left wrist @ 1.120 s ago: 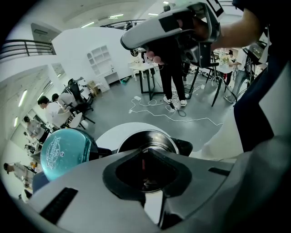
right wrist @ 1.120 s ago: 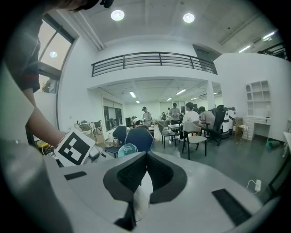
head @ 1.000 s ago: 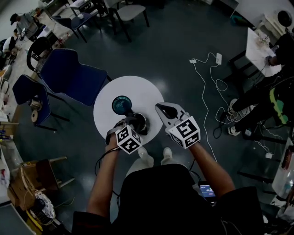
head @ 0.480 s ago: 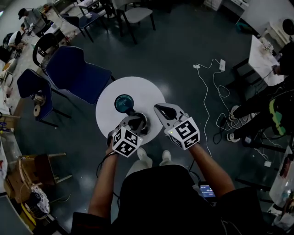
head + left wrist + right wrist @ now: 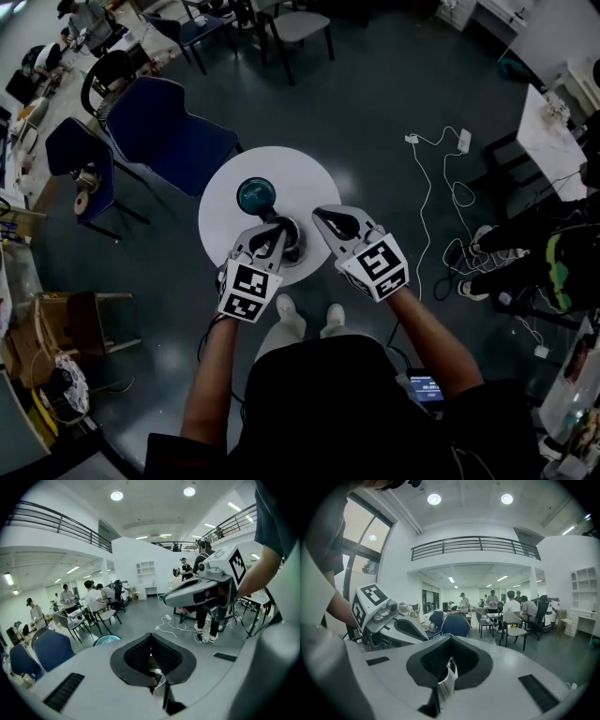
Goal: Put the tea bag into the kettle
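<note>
The right gripper [image 5: 450, 657] had its jaws shut tight on the white tea bag [image 5: 447, 682], near the dark kettle [image 5: 290, 246] on the round white table [image 5: 309, 178], and the left gripper [image 5: 151, 657] had its jaws shut on a shiny bit of the kettle.

The tea bag [image 5: 446, 682] looks like thin white paper, slightly crumpled. The kettle [image 5: 157, 678] shows shiny bare metal. The table [image 5: 305, 183] is smooth matt white, the floor [image 5: 375, 94] glossy dark.
</note>
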`<state>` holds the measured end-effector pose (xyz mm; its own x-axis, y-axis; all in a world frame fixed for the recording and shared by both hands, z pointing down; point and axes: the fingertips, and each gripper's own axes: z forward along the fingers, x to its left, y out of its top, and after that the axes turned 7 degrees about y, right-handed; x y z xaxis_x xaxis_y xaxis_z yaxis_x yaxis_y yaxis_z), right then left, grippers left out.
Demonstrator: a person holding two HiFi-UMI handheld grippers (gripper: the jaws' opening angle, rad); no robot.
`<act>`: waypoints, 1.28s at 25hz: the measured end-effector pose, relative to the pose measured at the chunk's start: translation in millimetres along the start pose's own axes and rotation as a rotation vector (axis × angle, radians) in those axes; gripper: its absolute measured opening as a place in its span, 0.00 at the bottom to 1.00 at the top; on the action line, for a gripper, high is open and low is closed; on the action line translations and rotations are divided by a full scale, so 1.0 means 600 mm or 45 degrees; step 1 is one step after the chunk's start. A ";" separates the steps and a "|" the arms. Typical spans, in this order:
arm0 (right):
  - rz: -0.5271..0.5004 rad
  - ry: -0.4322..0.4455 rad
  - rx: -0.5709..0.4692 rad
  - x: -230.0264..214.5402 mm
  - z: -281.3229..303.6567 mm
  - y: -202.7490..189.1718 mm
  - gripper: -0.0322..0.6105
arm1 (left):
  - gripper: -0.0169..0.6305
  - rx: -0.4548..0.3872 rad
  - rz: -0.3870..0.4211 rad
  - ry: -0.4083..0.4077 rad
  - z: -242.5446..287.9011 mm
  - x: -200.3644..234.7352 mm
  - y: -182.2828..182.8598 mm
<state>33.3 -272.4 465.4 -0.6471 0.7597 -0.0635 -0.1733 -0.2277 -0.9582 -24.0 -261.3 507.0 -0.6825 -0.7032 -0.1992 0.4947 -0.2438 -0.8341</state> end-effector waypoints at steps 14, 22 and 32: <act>-0.127 0.127 -0.069 0.064 -0.061 0.049 0.08 | 0.05 -0.221 -0.283 0.250 -0.109 -0.015 0.058; -0.161 0.173 -0.120 0.071 -0.109 0.069 0.08 | 0.05 -0.333 -0.344 0.400 -0.155 -0.046 0.092; -0.174 0.255 -0.140 0.083 -0.124 0.069 0.08 | 0.05 -0.364 -0.363 0.575 -0.203 -0.053 0.097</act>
<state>49.3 -198.5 401.7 -0.4619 0.8866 0.0249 -0.1598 -0.0556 -0.9856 -38.6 -171.8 402.1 -0.9588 -0.2683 -0.0936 0.1371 -0.1481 -0.9794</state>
